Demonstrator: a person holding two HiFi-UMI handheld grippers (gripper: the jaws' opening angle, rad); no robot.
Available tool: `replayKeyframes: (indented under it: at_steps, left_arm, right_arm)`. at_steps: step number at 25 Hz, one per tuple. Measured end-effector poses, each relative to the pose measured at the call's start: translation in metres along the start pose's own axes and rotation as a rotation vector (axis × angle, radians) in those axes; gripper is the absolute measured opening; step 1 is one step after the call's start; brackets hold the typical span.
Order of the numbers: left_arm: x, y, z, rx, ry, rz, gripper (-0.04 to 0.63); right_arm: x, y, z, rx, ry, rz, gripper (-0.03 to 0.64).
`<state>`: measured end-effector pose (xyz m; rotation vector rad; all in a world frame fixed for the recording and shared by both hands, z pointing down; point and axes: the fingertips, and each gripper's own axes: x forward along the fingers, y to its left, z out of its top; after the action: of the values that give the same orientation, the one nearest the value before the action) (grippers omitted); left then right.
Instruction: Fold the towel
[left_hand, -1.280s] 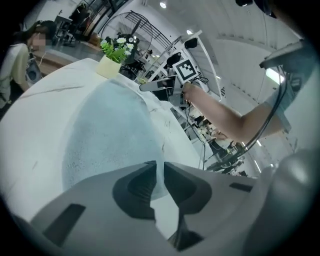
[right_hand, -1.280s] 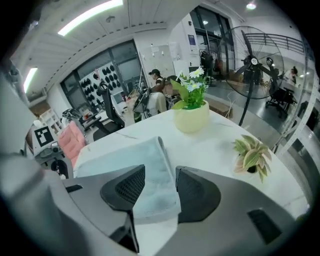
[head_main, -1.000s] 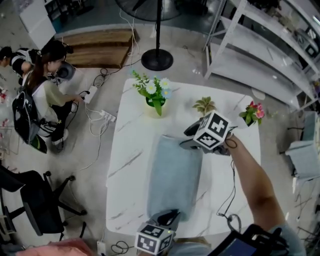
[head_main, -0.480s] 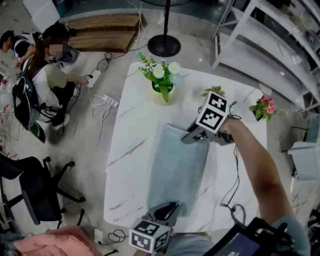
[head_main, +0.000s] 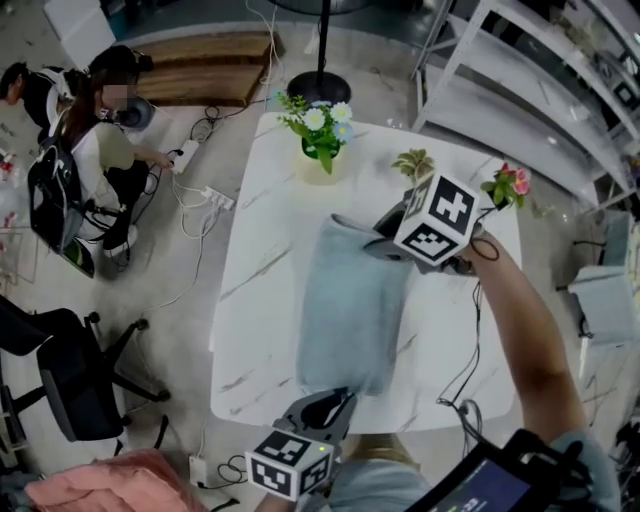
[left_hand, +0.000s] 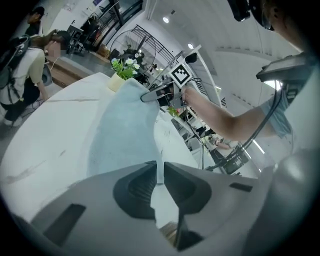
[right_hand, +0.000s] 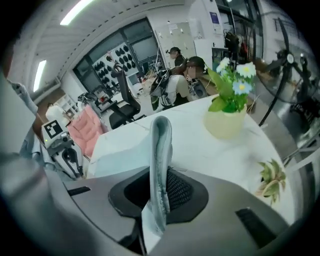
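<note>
A pale blue towel (head_main: 350, 310) lies lengthwise on the white marble tabletop (head_main: 260, 300), gripped at both ends. At the far end the right tongs (right_hand: 159, 192) are clamped on a thick fold of the cloth, which stands upright between the pads. A second ago these tongs hovered wide apart over that far corner. They have just been closing, and the far edge, flat on the tabletop then, now stands clear of the surface as a raised lip.

At the near end the left tongs (left_hand: 159, 175) are pressed almost together on a thin strip of the towel's edge, the same narrow grip as a second ago. That edge now sits slightly off the tabletop, at its near rim. Between the two grips the middle of the towel still rests on the marble, in much the same place as before.

Beyond the towel, a pot of white and blue flowers (head_main: 320, 150), a small green plant (head_main: 413, 165) and a pink-flowered plant (head_main: 508, 185) stand along the far side of the tabletop, unmoved. On the floor to the left a person (head_main: 95, 150) crouches by a power strip (head_main: 218, 198), as in the earlier frames, and a black office chair (head_main: 70, 385) stands nearer the camera.
</note>
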<state>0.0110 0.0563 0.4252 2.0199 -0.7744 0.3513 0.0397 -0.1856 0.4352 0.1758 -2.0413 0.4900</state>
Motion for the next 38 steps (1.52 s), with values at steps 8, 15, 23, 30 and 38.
replayKeyframes:
  at_steps: [8,15,23,30,38]
  left_arm:
    - [-0.05,-0.011,-0.028,0.052,-0.051,0.021,0.048]
    - [-0.075,-0.012,-0.05,0.086,-0.076,0.034,0.048]
    - [-0.084,-0.017,-0.07,0.113,-0.064,0.029,0.048]
    - [-0.084,-0.016,-0.088,0.128,-0.033,0.025,0.048]
    - [-0.081,-0.01,-0.107,0.125,0.001,0.026,0.048]
  right_arm:
    - [-0.032,0.07,0.013,-0.175,-0.027,-0.37,0.075]
    - [-0.028,0.132,0.005,-0.242,-0.08,-0.5,0.078]
    - [-0.018,0.19,-0.006,-0.281,-0.161,-0.626,0.081]
    - [0.006,0.219,-0.024,-0.319,-0.192,-0.694,0.087]
    - [0.05,0.23,-0.047,-0.323,-0.192,-0.719,0.097]
